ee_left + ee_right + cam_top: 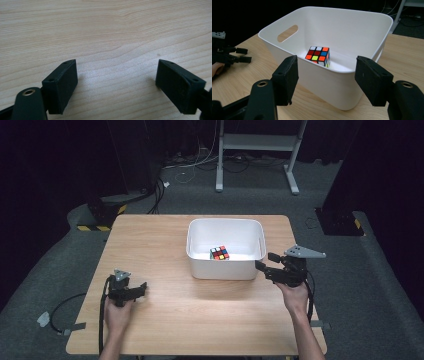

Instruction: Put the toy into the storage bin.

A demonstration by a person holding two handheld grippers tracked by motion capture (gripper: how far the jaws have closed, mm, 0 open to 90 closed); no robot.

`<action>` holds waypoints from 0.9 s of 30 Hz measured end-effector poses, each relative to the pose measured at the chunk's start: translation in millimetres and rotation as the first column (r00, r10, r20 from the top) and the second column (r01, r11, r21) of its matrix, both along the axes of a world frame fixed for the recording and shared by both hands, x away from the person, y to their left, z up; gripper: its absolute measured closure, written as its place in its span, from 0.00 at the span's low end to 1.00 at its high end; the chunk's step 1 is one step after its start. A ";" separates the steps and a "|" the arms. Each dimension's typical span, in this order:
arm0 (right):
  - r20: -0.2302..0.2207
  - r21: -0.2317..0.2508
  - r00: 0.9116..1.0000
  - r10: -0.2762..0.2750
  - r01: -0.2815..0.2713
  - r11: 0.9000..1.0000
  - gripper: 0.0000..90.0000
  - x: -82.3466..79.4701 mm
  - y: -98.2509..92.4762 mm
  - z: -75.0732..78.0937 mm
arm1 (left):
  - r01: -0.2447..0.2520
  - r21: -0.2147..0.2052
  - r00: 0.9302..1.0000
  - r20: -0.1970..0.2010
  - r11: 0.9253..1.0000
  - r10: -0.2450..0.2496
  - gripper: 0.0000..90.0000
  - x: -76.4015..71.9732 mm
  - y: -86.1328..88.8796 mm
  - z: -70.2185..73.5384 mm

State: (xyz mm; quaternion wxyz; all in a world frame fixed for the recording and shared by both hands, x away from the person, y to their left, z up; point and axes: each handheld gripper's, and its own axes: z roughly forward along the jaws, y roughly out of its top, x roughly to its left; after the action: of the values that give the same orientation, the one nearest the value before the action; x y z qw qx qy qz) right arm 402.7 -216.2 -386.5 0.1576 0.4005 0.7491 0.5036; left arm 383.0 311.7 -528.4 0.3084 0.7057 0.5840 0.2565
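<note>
Fingers [287,75] of right gripper [327,72] and left gripper [116,80] gape empty, so the right should likely clear the bin [342,92] rim and straddle the cube [318,56] squarely.

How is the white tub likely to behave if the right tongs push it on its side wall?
The white tub looks like thin plastic holding just a puzzle cube, so it is probably light and would slide on the smooth wooden table. Its wide base suggests it would hardly tip. The thin wall may flex slightly.
</note>
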 end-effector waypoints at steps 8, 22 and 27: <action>0.000 0.007 1.000 0.002 -0.002 1.000 0.40 -5.4 0.0 -3.7 | 0.000 0.000 1.000 0.000 1.000 0.000 0.20 0.0 0.0 0.0; -0.006 0.014 1.000 0.006 -0.006 1.000 0.40 -14.2 1.8 -14.8 | 0.000 0.000 1.000 0.000 1.000 0.000 0.20 0.0 0.0 0.0; -0.013 0.017 1.000 0.010 -0.010 1.000 0.40 -16.0 4.6 -19.4 | 0.000 0.000 1.000 0.000 1.000 0.000 0.20 0.0 0.0 0.0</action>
State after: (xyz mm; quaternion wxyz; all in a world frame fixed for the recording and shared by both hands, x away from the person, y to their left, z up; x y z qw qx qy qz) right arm 386.7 -211.7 -405.9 0.1466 0.4015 0.7478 0.5080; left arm 383.0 311.7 -528.4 0.3084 0.7057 0.5840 0.2565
